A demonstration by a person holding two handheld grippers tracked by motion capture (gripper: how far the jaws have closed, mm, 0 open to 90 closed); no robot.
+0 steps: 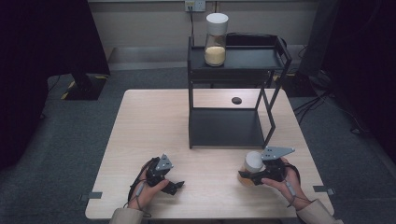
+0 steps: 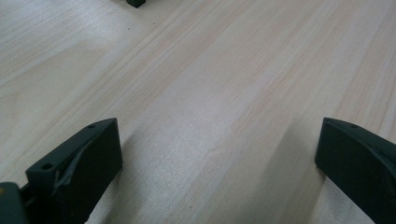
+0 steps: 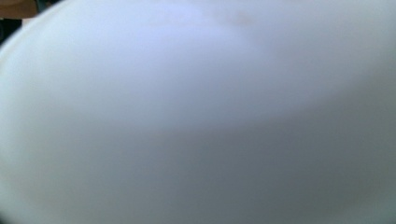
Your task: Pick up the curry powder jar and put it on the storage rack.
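Observation:
A clear jar with a white lid and tan contents stands near the table's front right. My right gripper reaches in from the right and is shut on the jar's body below the lid. The blurred white lid looms very close in the right gripper view and hides the jaws there. My left gripper rests on the table at the front left. In the left gripper view its jaws stand wide open over bare wood, with nothing between them.
A black two-tier rack stands at the table's back middle. On its top shelf is a second white-lidded jar with tan contents. A small black disc lies on the table behind the rack. The pale wooden table has bare room at the left.

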